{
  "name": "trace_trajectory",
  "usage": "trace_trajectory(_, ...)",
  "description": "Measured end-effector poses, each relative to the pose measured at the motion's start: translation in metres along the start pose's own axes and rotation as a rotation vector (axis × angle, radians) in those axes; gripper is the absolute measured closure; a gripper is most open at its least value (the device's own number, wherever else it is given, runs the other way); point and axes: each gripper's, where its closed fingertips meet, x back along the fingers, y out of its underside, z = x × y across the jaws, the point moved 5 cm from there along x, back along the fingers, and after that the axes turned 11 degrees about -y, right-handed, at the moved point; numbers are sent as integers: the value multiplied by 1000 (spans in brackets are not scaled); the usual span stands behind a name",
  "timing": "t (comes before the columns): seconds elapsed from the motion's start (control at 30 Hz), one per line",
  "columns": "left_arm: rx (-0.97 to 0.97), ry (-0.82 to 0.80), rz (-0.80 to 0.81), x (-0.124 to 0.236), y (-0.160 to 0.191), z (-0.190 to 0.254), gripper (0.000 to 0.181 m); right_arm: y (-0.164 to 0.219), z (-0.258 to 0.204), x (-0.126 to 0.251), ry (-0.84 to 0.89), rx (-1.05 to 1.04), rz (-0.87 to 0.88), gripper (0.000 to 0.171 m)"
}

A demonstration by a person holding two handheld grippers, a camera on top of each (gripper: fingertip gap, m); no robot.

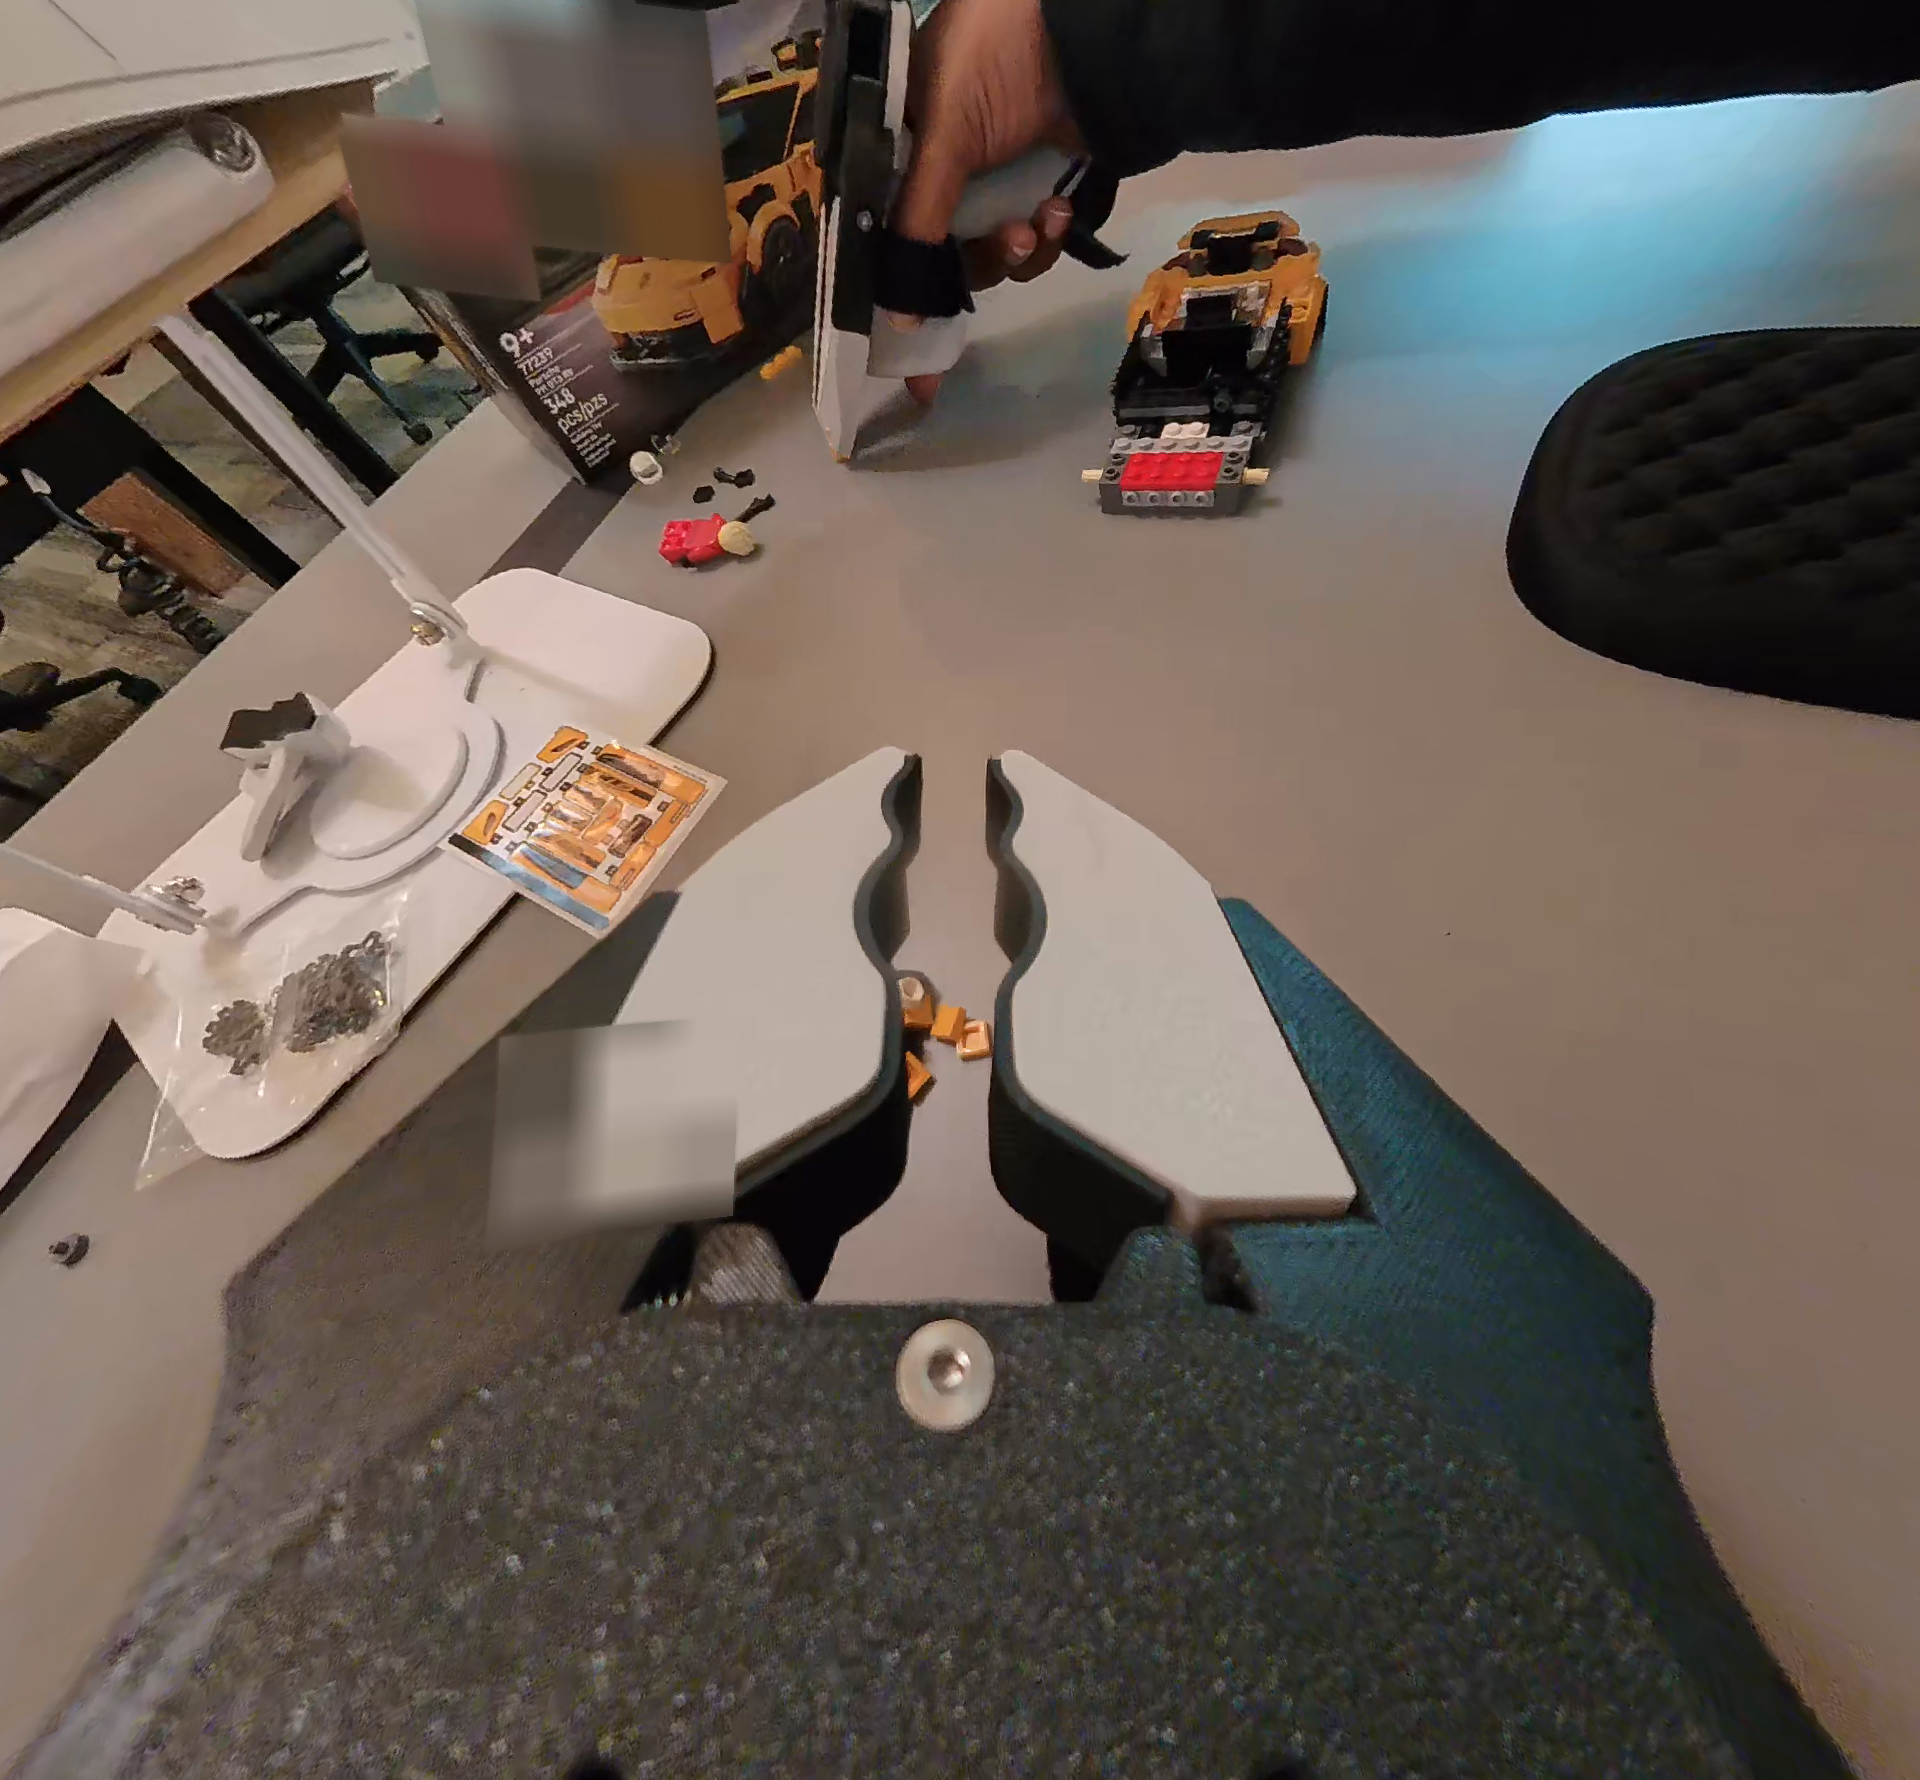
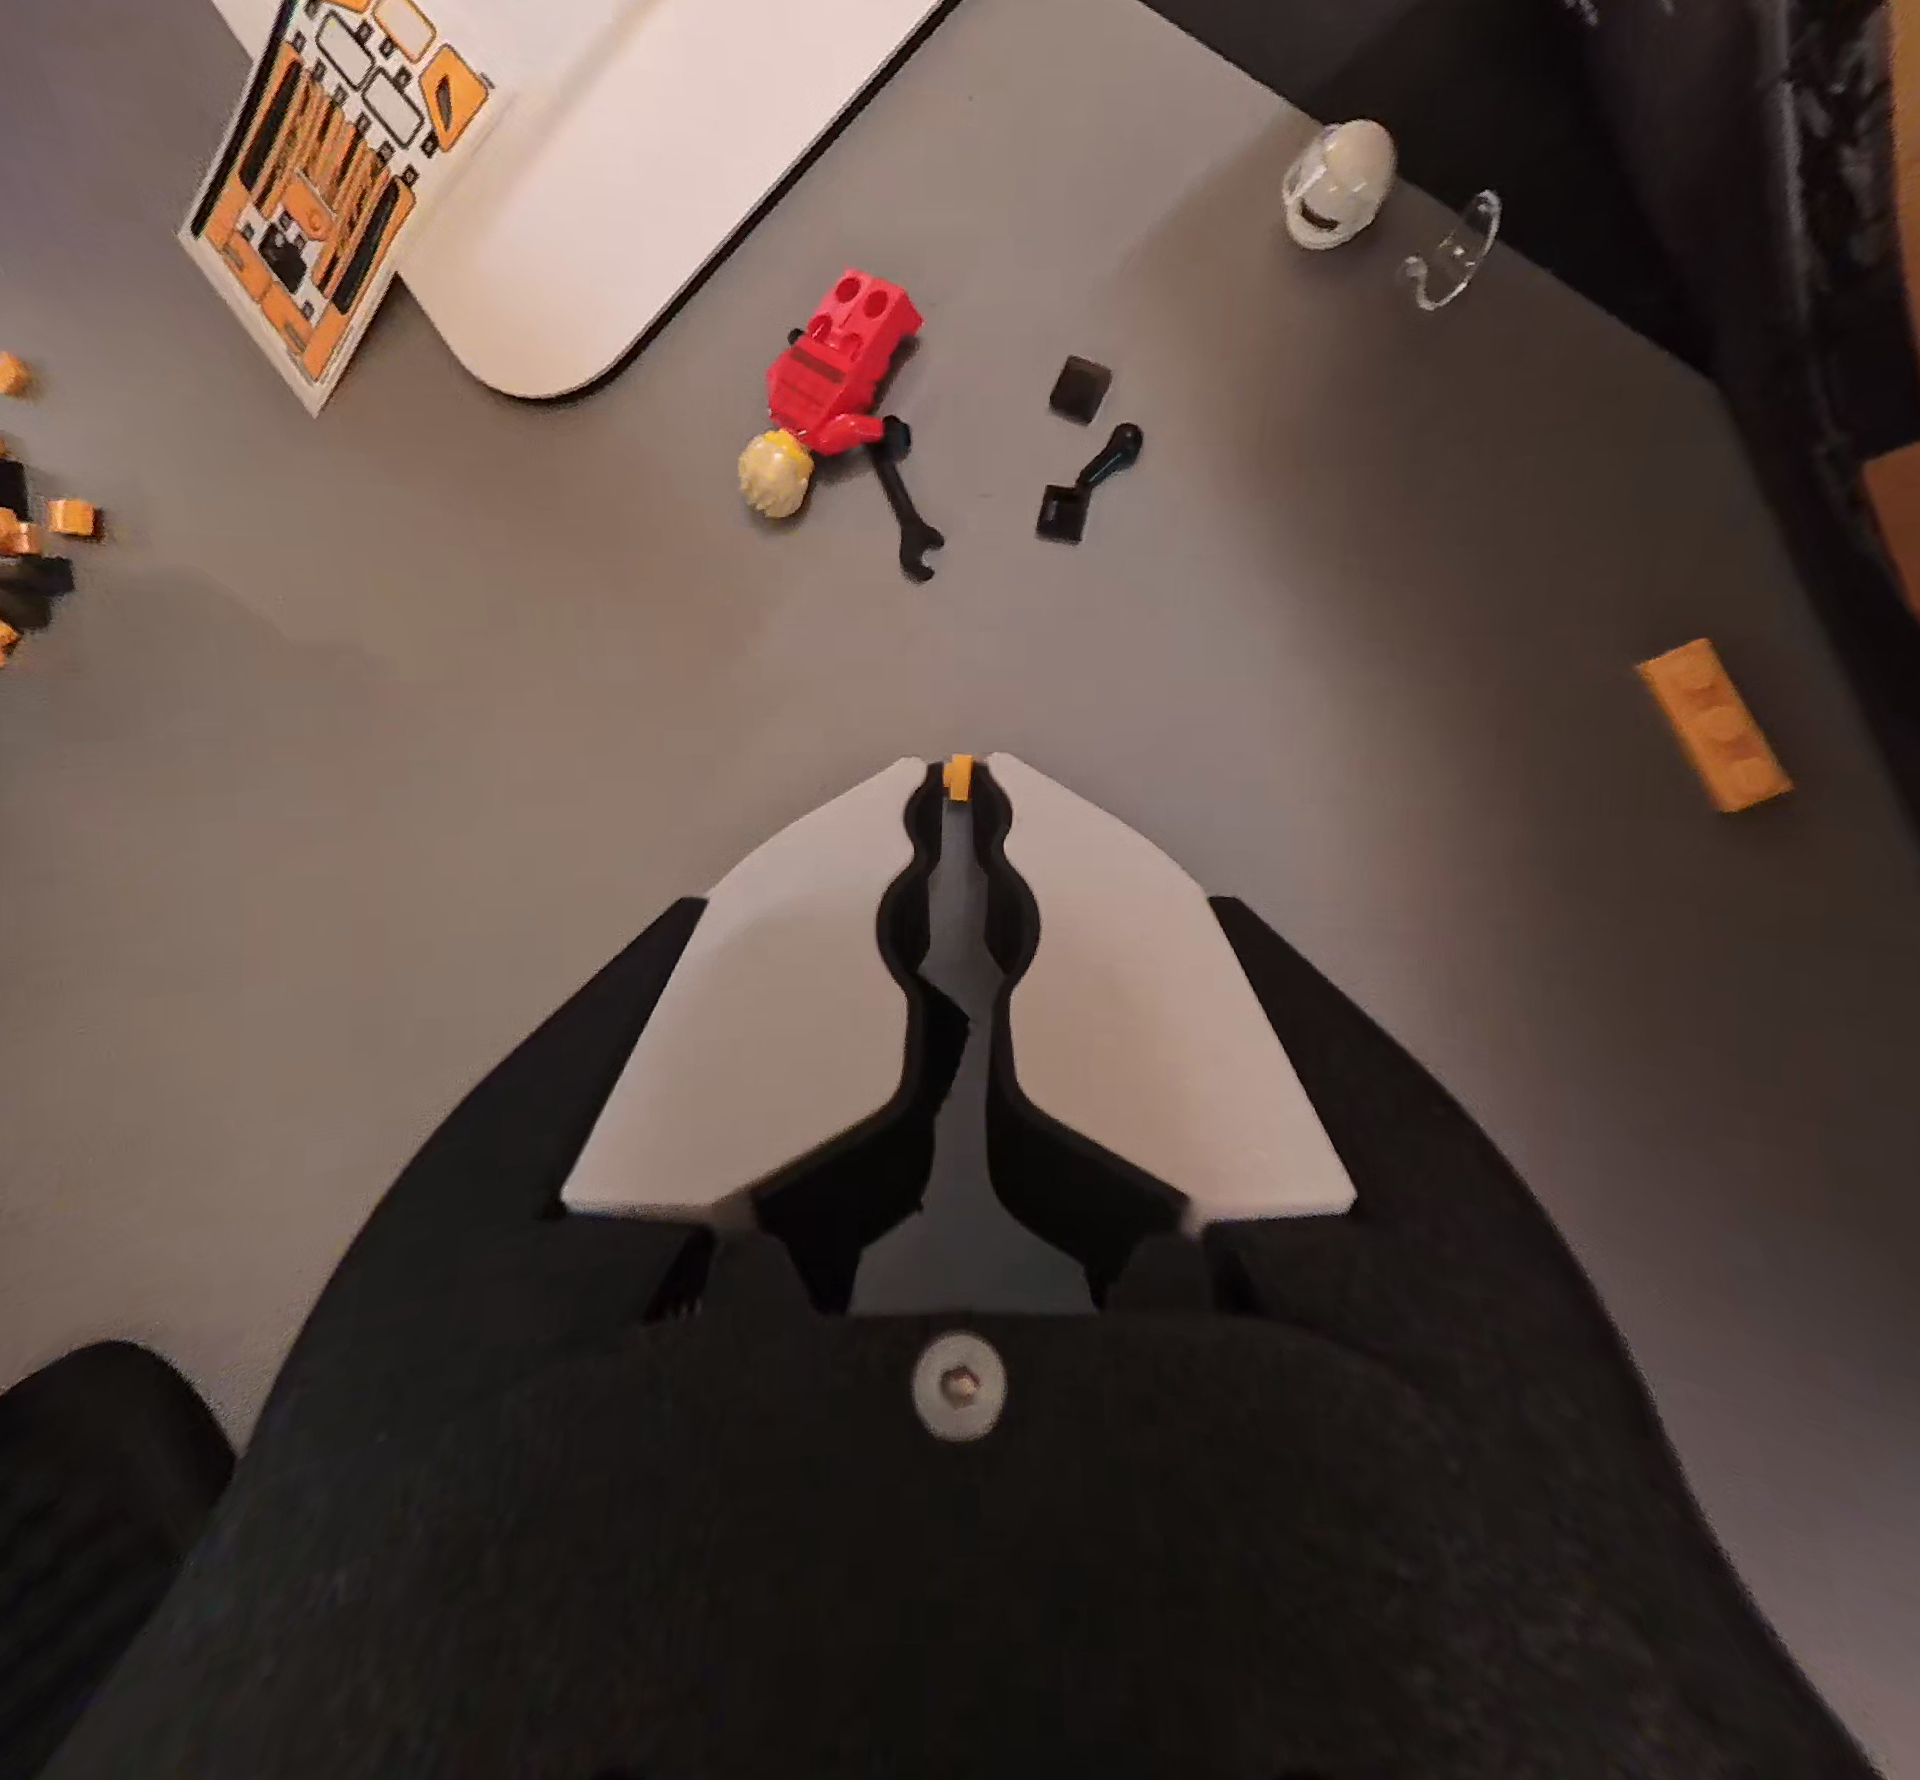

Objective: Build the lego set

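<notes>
Pinching orange piece [image 2: 958, 778]; right-view only

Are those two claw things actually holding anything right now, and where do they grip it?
The right gripper pinches a tiny orange Lego piece at its very fingertips. The left gripper is open and holds nothing.

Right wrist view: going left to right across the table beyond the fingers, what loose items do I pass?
Sticker sheet → red minifigure → black wrench → small black pieces → white helmet → clear visor piece → orange plate.
</notes>
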Motion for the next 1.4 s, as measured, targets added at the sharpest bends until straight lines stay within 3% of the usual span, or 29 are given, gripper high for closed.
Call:
trace_trajectory(0.17, 22, -24, -31, -2, 7, -7, 171, -2, 6, 3, 62, 40, 16, 161)
trace_trajectory(0.37, 76, -171, -93, 0, 24, -43, 170, -11, 1, 20, 184, 211, 134, 154)
trace_trajectory(0.6, 123, -446, -197, 17, 52, -101, 168, -14, -57, 45, 249, 437, 377, 150)
trace_trajectory(0.7, 43, -573, -303, 21, 63, -116, 168, -7, -102, 42, 210, 504, 448, 149)
trace_trajectory(1.0, 52, -644, -451, 21, 80, -129, 167, 24, -204, -2, 11, 619, 488, 150)
trace_trajectory(1.2, 119, -659, -539, 25, 95, -136, 161, 41, -223, -22, -40, 655, 457, 150)
trace_trajectory(1.4, 307, -649, -609, 42, 109, -145, 151, 42, -225, -14, -42, 658, 483, 151)
